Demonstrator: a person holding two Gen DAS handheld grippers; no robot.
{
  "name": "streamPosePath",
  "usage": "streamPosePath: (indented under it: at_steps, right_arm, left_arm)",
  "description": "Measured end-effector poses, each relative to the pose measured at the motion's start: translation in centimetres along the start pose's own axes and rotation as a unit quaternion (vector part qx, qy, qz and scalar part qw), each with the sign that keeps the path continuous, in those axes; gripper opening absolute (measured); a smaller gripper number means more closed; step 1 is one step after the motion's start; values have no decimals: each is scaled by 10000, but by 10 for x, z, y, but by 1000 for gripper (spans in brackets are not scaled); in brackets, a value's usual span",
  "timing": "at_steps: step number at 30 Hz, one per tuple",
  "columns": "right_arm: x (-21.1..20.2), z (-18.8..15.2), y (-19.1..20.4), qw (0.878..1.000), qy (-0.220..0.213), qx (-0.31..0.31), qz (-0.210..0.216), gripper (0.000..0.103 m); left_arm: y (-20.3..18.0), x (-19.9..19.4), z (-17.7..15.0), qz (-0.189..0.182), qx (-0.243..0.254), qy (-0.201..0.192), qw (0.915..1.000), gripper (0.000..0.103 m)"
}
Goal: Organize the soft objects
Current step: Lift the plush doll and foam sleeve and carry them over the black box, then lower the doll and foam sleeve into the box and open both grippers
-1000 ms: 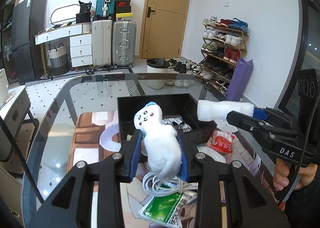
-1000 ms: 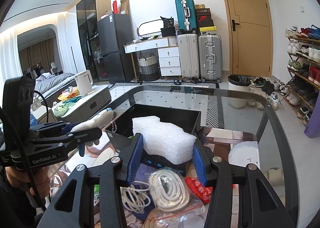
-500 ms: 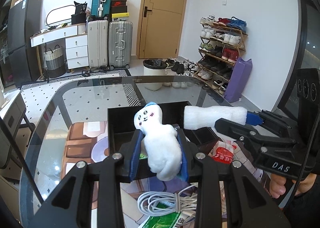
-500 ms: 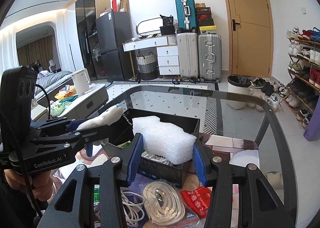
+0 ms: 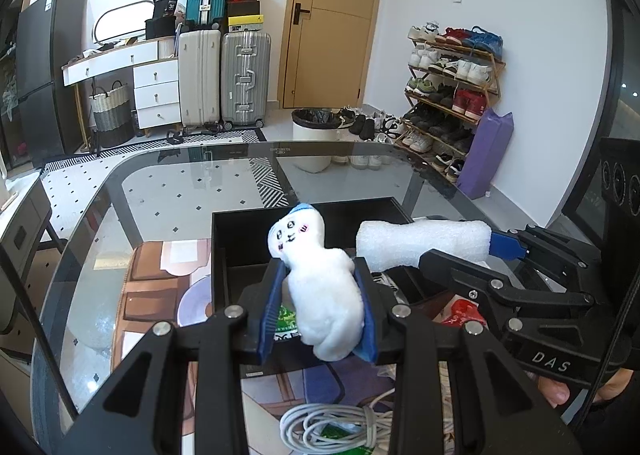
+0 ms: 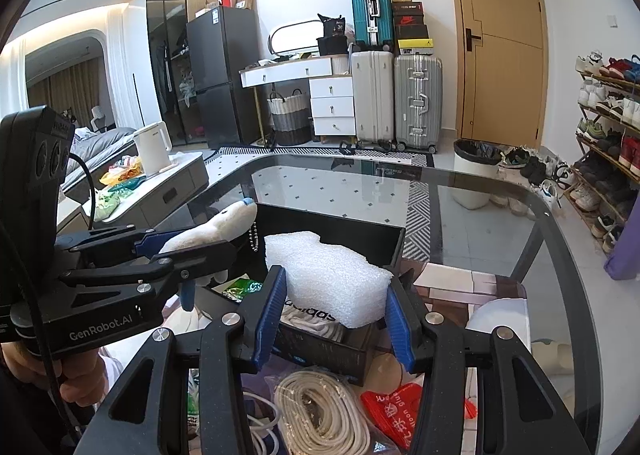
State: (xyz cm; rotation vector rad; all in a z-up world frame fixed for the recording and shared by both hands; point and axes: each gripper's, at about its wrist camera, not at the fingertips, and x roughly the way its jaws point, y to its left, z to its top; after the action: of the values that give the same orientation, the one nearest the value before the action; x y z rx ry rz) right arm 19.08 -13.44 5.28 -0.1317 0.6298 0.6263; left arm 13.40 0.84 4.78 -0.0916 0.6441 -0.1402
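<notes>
The left gripper point(image 5: 320, 311) has its blue-padded fingers point(image 5: 270, 307) pinching a white plush toy point(image 5: 320, 283) around the body, the toy's face up and pointing away, held over the near-left part of a black open box point(image 5: 224, 239) that sits on the glass worktop point(image 5: 160, 191); the right gripper point(image 6: 332, 307) has its fingers point(image 6: 396, 319) clamped on a white foam block point(image 6: 324, 275), which hangs above the same box point(image 6: 352, 227), to the right of the toy point(image 6: 216, 229) in the right wrist view; in the left wrist view the foam point(image 5: 424, 241) reaches in from the right, just beside the toy's shoulder, and whether they touch cannot be told; inside the box a green packet point(image 6: 240, 287) and a printed item lie under the foam; on the worktop nearer than the box lie a coiled white cable point(image 5: 332, 425), a bagged coil of cord point(image 6: 320, 411) and a red packet point(image 6: 396, 411).
</notes>
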Motion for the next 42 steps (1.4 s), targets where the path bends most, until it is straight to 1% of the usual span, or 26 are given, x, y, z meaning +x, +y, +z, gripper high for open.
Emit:
streamPosePath:
  at_steps: [12, 19, 20, 21, 22, 23, 24, 25, 26, 27, 28, 29, 30, 31, 33, 37, 38, 42]
  right_arm:
    - [22, -1, 1, 9998, 140, -18, 122, 48]
    - [16, -3, 1, 9999, 117, -72, 89, 51]
    - [14, -3, 0, 9999, 112, -80, 64, 52]
    - [12, -3, -1, 9999, 103, -89, 26, 53]
    - [7, -4, -1, 9999, 74, -98, -12, 56]
    - [4, -4, -2, 9999, 60, -105, -18, 63]
    - [-1, -5, -3, 9999, 49, -119, -7, 73]
    - [-5, -7, -2, 9999, 32, -135, 5, 79]
    - [-11, -9, -1, 9999, 12, -172, -6, 90]
    - [-17, -11, 0, 9998, -27, -214, -39, 96]
    - [-23, -13, 1, 9996, -67, -256, -76, 97]
    - [-26, -15, 1, 9996, -70, -265, -90, 99]
    - [-31, -17, 1, 9997, -61, -235, -70, 100]
    - [-36, -19, -1, 9999, -61, -154, -6, 101]
    - [-45, -22, -3, 9999, -54, -44, 86, 102]
    - [-54, -29, -2, 9998, 55, -186, -90, 102]
    - [-56, -31, -2, 9995, 88, -256, -158, 102]
    - [-64, -37, -9, 9994, 99, -273, -204, 102]
  left_arm:
    - [-4, 18, 4, 99, 39, 145, 9998, 33]
    - [-5, 18, 5, 130, 62, 181, 9997, 35]
    - [-5, 17, 4, 140, 65, 181, 9997, 39]
    - [-5, 14, 4, 141, 69, 174, 9997, 46]
    - [-5, 12, 3, 134, 72, 162, 9998, 50]
    - [-6, 9, 4, 121, 86, 134, 9998, 55]
    - [-7, 6, 4, 118, 102, 116, 9998, 57]
    - [-8, 3, 4, 122, 138, 92, 9998, 57]
    - [-9, 0, 3, 131, 164, 83, 9997, 60]
    - [-10, -3, 3, 143, 191, 79, 9997, 68]
    - [-10, -6, 3, 166, 205, 68, 9996, 74]
    - [-12, -11, 3, 212, 209, 25, 9996, 84]
    - [-12, -14, 3, 239, 213, -24, 9995, 90]
    - [-12, -17, 3, 259, 221, -63, 9994, 93]
    - [-14, -25, 0, 331, 253, -141, 9990, 102]
    - [-18, -36, -9, 453, 367, -210, 9981, 103]
    - [-18, -39, -12, 453, 395, -221, 9980, 103]
    - [-17, -50, -24, 390, 396, -267, 9981, 103]
